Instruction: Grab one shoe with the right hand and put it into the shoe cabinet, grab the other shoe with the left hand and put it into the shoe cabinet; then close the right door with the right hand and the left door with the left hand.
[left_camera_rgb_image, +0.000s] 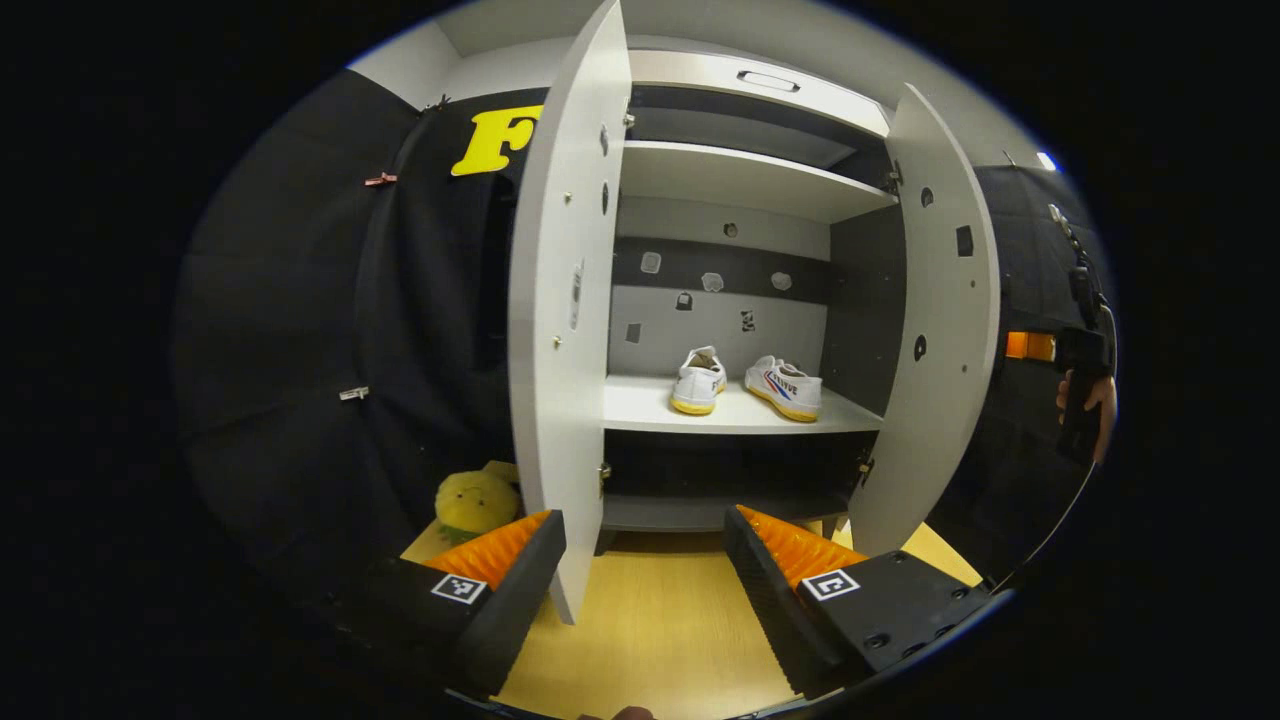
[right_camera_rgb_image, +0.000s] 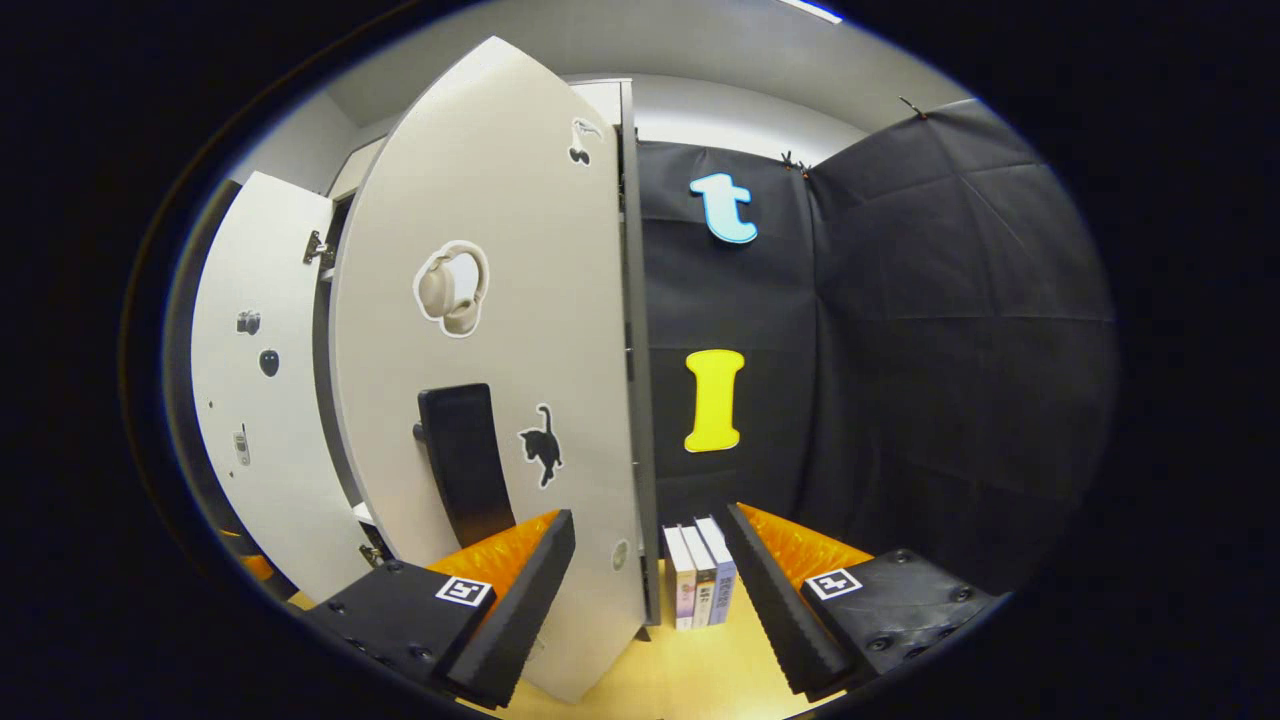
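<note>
Two white shoes stand side by side on the cabinet's middle shelf (left_camera_rgb_image: 640, 410): the left shoe (left_camera_rgb_image: 698, 381) and the right shoe (left_camera_rgb_image: 784, 387). Both doors are swung open. My left gripper (left_camera_rgb_image: 645, 590) is open low in front of the cabinet, and the left door (left_camera_rgb_image: 565, 330) has its lower edge between the fingers, close to the left one. The right door (left_camera_rgb_image: 940, 330) stands open on the other side. In the right gripper view my right gripper (right_camera_rgb_image: 650, 600) is open, with the right door's outer face (right_camera_rgb_image: 500, 350) and free edge between its fingers. A black handle (right_camera_rgb_image: 465, 460) sits on that door.
A yellow plush toy (left_camera_rgb_image: 475, 500) lies on the wooden floor left of the cabinet. Three books (right_camera_rgb_image: 700, 585) stand upright by the booth wall beyond the right door. A hand holding the other gripper (left_camera_rgb_image: 1085, 380) shows at the far right. An empty shelf (left_camera_rgb_image: 740, 180) sits above.
</note>
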